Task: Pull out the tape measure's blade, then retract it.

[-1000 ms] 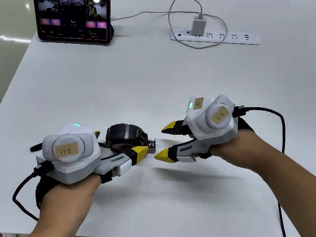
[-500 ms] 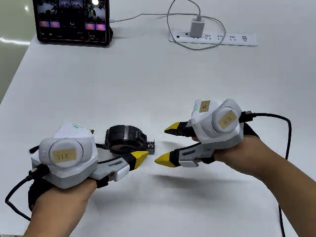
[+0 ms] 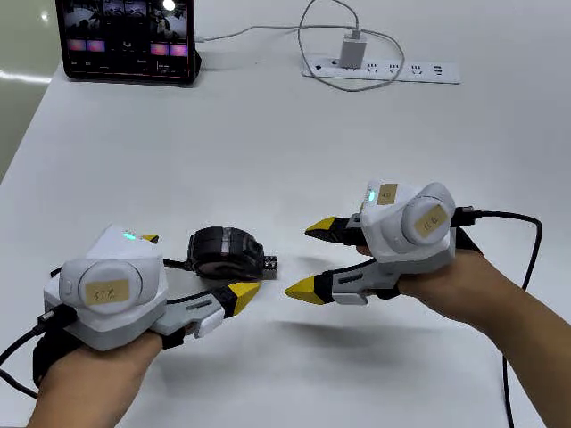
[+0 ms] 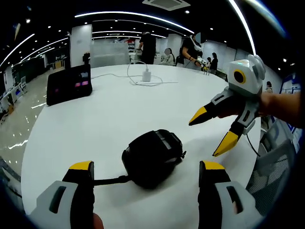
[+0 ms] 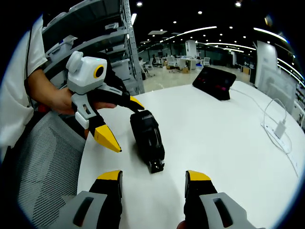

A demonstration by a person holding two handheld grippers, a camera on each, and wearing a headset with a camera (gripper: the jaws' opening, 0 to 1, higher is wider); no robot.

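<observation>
- Left gripper (image 4: 146,167) is spread wide with nothing in it. In its own view the black tape measure (image 4: 153,156) lies on the white table (image 4: 95,114) just ahead, roughly between the two jaws, with a gap on each side.
- That view also shows a thin black loop (image 4: 108,180) running off the case toward the left jaw. I can't make it out from the head view.
- Right gripper (image 3: 310,258) hovers just right of the tape measure, jaws wide apart and empty, tips aimed at the case but not touching it.
- The right gripper view shows the blade's end hook (image 5: 156,165) sitting at the mouth of the case, facing those jaws, so the blade looks fully in.
- From the head view, a tablet (image 3: 127,40) stands far left and a power strip (image 3: 384,69) lies at the far edge, both well apart from the work.
</observation>
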